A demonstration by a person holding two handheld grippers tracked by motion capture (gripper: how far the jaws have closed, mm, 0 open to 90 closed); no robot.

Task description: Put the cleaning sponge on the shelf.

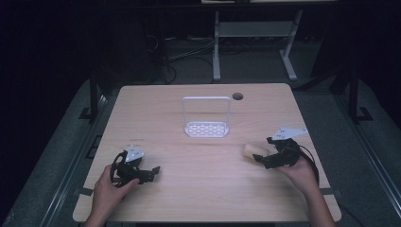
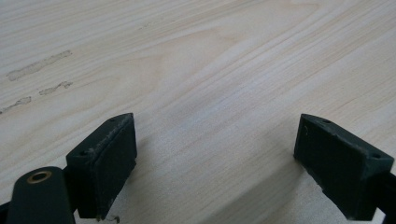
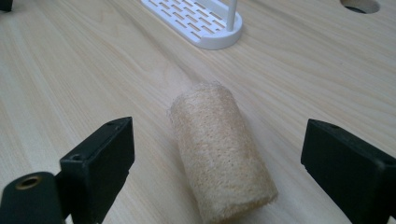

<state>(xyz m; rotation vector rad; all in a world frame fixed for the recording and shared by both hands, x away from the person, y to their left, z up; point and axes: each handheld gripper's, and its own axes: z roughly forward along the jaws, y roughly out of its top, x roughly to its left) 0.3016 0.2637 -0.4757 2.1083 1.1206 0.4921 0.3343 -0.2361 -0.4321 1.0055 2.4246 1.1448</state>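
Table (image 1: 189, 189) bears white rack (image 1: 206, 118) beyond loofah roll (image 3: 219, 149), nothing between.

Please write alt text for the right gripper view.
A beige loofah roll lies on its side on the wooden table, between the open black jaws of the right gripper, untouched. Behind it stands a white slotted rack.

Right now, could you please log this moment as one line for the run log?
right tool: open, jaws either side of loofah roll, not gripping | left tool: open over bare table | white rack: mid-table
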